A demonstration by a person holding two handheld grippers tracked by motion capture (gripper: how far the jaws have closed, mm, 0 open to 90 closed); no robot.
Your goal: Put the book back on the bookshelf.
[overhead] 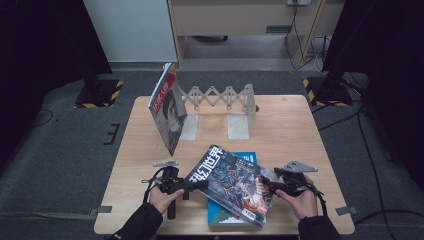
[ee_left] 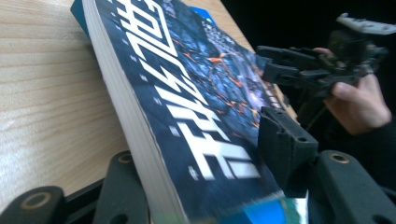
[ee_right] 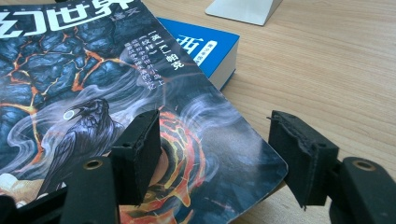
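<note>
Dark lava-cover magazine (overhead: 232, 185) gripped from both sides, lying on a blue book (ee_right: 205, 44).

Left gripper (ee_left: 205, 196) straddling its spine edge, jaws narrowing, unclear whether pressing; right gripper (ee_right: 219, 158) half-open over the corner, not clamped, likely steadying for a lift toward the bookend rack (overhead: 225, 100).

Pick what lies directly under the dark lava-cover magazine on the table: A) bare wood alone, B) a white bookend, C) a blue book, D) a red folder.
C: a blue book pokes out from beneath the dark magazine, seen in the right gripper view and from above.
</note>
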